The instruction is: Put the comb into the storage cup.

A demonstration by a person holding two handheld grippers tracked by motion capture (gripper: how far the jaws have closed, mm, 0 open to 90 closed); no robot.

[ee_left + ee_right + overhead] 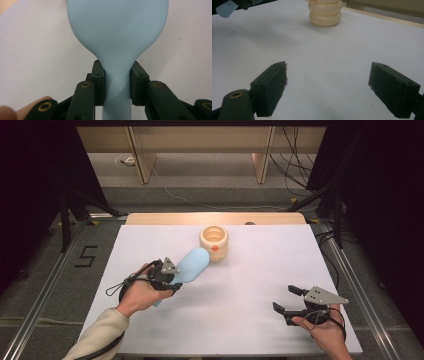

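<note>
Fingers (100, 82) of left gripper (167, 276) are clamping blue spatula (192, 265) at its neck, blade pointing far-right toward cream pot (214, 242); right gripper (290, 300) fingers are gaping wide, holding nothing.

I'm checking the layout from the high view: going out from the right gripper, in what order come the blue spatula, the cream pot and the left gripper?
1. Left gripper, across the table to the left, gripping the spatula's handle.
2. Blue spatula, its blade just beyond that grip.
3. Cream pot, at the far middle.

The first two are close.

Spatula (192, 265) just before holder (214, 243)
</note>
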